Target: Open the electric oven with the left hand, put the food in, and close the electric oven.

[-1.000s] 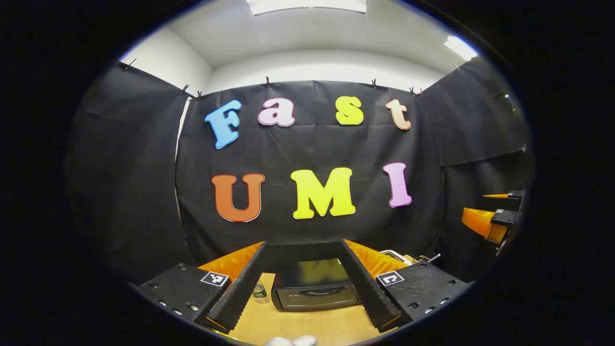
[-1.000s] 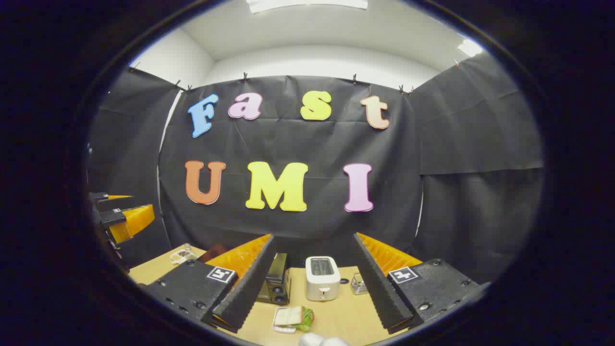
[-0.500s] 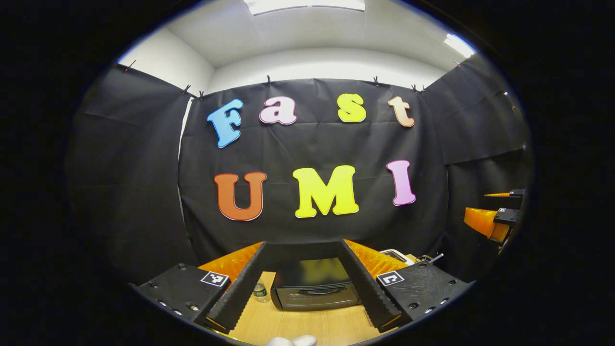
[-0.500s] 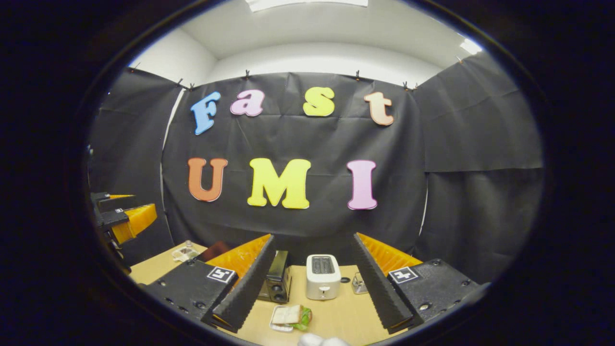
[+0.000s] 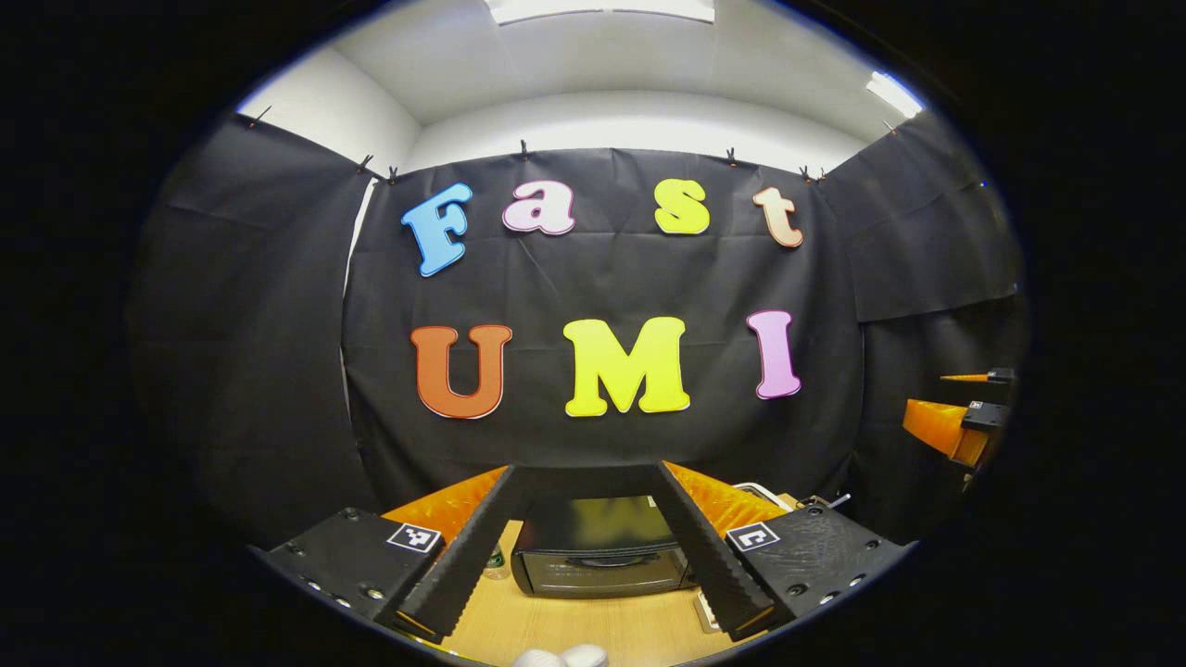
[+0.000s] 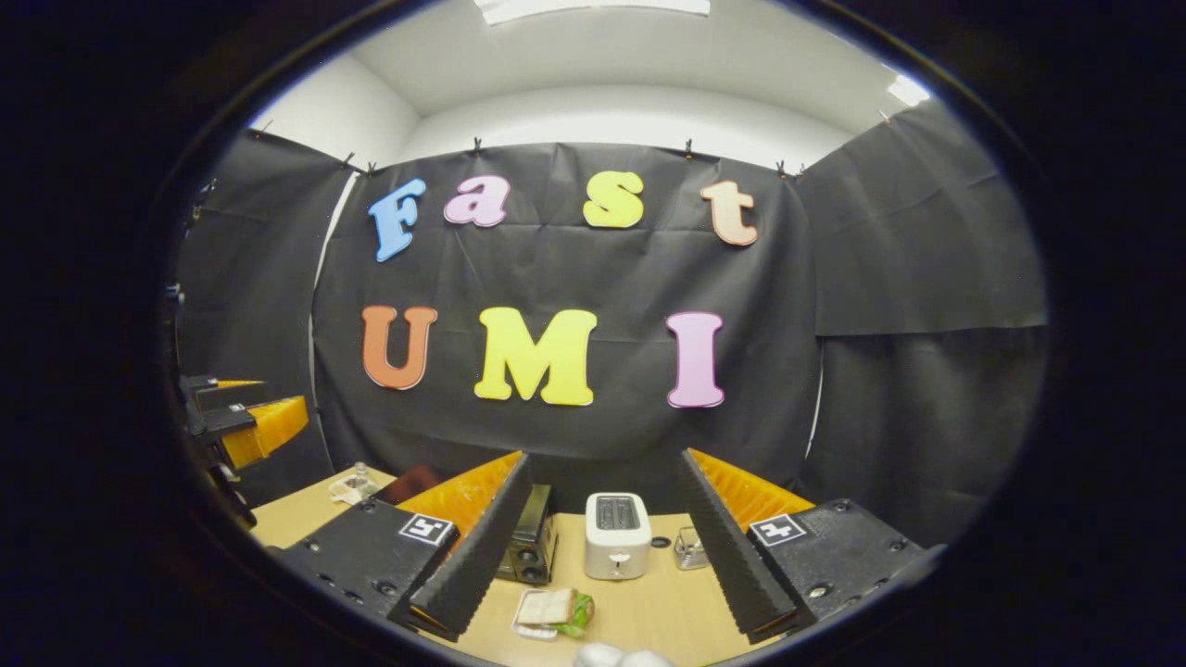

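Shifted since a second ago: electric oven (image 5: 602, 547) sits slightly lower and more to the left between my left fingers; sandwich slid a little left in the right gripper view.

Item 1. My left hand-held gripper (image 5: 593, 547): fingers apart, holding nothing, raised above the bench (image 5: 593, 625), aimed at the oven.

Item 2. Electric oven: black, door closed, standing on the bench straight ahead of the left hand-held gripper; seen side-on in the right gripper view (image 6: 530, 547).

Item 3. My right hand-held gripper (image 6: 602, 556): fingers apart, empty, also above the bench.

Item 4. Food: sandwich (image 6: 554, 611) on a small tray, on the bench in front of the oven's right end.

Item 5. White toaster (image 6: 617, 535): just right of the oven.

Item 6. Small bottle (image 5: 496, 561): left of the oven, partly hidden by a finger.

Item 7. Small glass container (image 6: 690, 547): right of the toaster.
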Motion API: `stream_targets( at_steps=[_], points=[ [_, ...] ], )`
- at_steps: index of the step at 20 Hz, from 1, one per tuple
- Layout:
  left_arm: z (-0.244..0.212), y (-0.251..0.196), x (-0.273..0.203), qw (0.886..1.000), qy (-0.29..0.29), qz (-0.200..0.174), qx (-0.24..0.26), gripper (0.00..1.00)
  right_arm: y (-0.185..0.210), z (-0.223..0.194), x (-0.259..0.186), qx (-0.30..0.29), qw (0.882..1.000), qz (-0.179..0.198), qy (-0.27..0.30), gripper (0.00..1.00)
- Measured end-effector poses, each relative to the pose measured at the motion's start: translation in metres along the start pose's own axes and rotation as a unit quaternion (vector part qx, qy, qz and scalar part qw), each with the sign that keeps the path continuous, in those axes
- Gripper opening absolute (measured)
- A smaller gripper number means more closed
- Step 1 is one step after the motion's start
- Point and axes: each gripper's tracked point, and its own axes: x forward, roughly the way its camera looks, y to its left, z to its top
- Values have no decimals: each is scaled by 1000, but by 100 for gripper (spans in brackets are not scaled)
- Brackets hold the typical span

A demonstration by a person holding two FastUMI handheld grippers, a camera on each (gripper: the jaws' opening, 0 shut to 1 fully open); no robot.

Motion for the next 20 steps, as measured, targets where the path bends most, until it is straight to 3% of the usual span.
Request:
stream_targets(
  at_steps=[3, 4, 6, 7, 9, 10, 11, 13, 14, 19, 20],
  points=[
    [-30, -7, 27, 1000, 16, -5, -4, 96, -11, 3, -2, 1, 1000, -3, -6, 100],
    [-43, -10, 39, 1000, 21, -6, -3, 96, -16, 3, -3, -3, 1000, -4, -5, 95],
    [-74, -16, 65, 999, 42, -7, 5, 96, -24, 2, -5, -14, 1000, -11, -3, 100],
    [-92, -21, 77, 998, 55, -10, 2, 96, -28, 1, -6, -19, 1000, -13, 0, 95],
    [-130, -29, 103, 996, 87, -12, -12, 96, -37, -3, -8, -28, 999, -21, 8, 95],
    [-150, -31, 115, 994, 107, -9, -17, 96, -41, -5, -9, -30, 999, -23, 13, 100],
    [-167, -33, 125, 992, 124, -7, -17, 96, -45, -8, -9, -30, 999, -27, 18, 95],
    [-196, -33, 143, 988, 154, -4, -15, 96, -53, -11, -11, -35, 998, -37, 27, 95],
    [-209, -33, 148, 986, 166, -4, -14, 96, -57, -13, -11, -39, 998, -43, 31, 100],
    [-257, -31, 158, 976, 217, 0, 1, 96, -63, -17, -10, -42, 997, -55, 43, 100],
    [-268, -30, 155, 972, 233, 0, -2, 88, -62, -17, -11, -42, 997, -56, 43, 100]
  ],
)
